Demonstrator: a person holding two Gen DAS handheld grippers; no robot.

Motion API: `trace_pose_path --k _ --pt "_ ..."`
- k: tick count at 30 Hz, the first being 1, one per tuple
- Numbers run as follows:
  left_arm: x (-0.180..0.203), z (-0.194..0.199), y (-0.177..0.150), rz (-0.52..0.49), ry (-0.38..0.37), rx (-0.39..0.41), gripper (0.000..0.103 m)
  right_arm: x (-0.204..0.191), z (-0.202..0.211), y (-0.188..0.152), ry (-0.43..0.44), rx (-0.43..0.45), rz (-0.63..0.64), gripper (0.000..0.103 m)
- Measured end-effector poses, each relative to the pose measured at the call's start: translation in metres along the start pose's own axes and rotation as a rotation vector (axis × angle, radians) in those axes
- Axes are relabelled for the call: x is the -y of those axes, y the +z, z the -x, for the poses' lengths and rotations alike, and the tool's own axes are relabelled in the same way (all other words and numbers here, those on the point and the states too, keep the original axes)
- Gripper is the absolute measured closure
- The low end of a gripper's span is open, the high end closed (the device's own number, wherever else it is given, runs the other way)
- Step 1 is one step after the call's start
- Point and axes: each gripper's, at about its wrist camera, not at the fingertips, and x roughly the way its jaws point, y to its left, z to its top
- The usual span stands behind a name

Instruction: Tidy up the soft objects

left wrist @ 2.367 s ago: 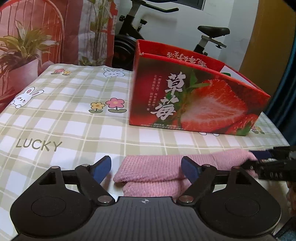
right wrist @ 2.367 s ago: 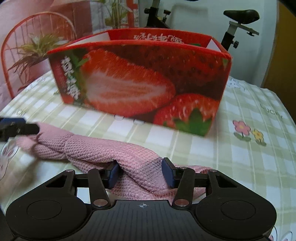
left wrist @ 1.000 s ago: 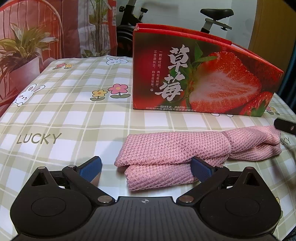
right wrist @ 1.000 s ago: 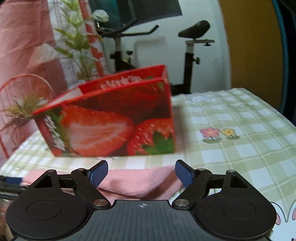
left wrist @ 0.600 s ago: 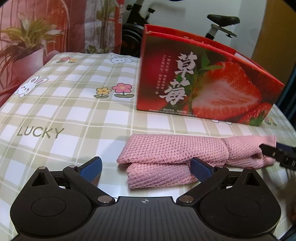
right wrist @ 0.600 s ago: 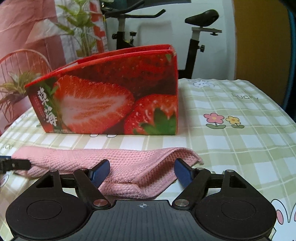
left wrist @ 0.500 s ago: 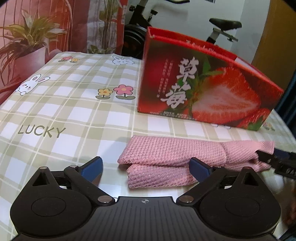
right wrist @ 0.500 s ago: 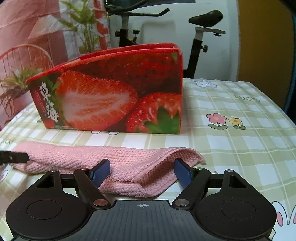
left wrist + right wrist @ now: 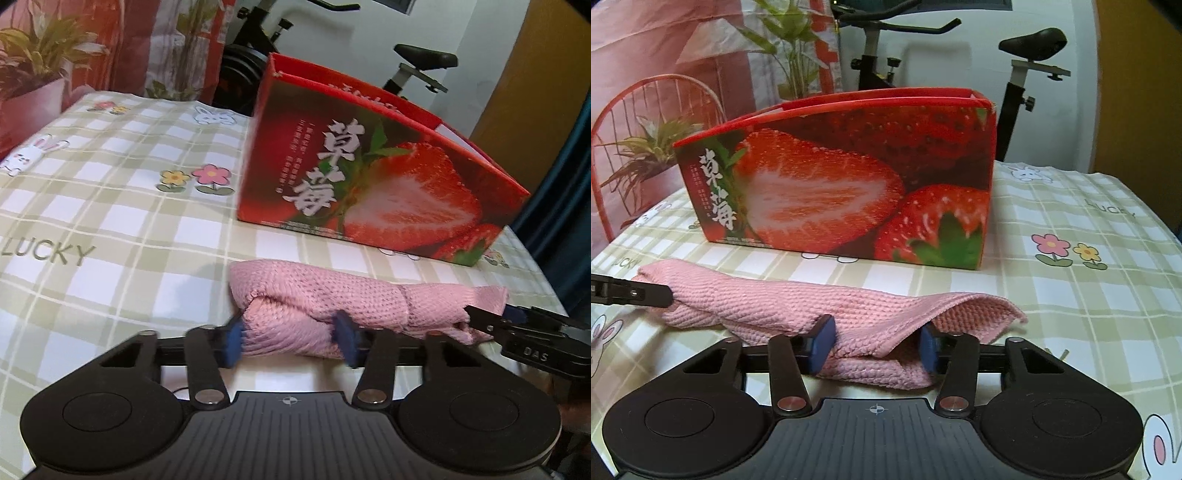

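A folded pink knitted towel [image 9: 332,291] lies on the checked tablecloth [image 9: 110,221] in front of a red strawberry box [image 9: 369,184]. My left gripper [image 9: 290,339] is closing on the towel's left end, and its blue pads press into the bunched fabric. In the right wrist view my right gripper [image 9: 874,347] is closing on the other end of the towel [image 9: 798,299], with the folded cloth squeezed between its pads. The box [image 9: 849,184] stands open-topped just behind. Each gripper's black fingertips show at the edge of the other's view.
A potted plant [image 9: 33,55] and a red wire chair [image 9: 657,110] stand past the table's left side. An exercise bike [image 9: 1030,44] is behind the box. Dark blue curtain hangs at the right, by the table edge.
Both grippers' jaws have narrowed from wide open onto the towel ends. The left end of the towel now bulges up between the left pads. Both views have rolled slightly.
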Motion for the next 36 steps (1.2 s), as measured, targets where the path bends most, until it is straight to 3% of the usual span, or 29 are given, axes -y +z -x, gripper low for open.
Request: trace_pose_path --k 8,13,24,30,36 --pt "0.005 -0.004 -0.003 -0.029 -0.030 -0.004 0.077 -0.001 0.001 0.000 0.056 0.002 0.007 0.085" --pt "0.005 0.000 -0.001 -0.043 -0.037 0.014 0.079 -0.001 0.005 -0.001 0.063 0.025 0.004 0.095" --pt "0.028 0.044 0.038 -0.111 -0.094 0.179 0.080 -0.008 0.057 0.041 0.078 0.222 0.051 0.096" --pt "0.047 0.064 0.078 -0.136 -0.129 0.292 0.080 -0.010 0.082 0.090 0.095 0.334 0.109 0.096" --pt "0.063 0.060 0.113 -0.145 -0.110 0.378 0.080 -0.008 0.082 0.145 0.080 0.407 0.159 0.096"
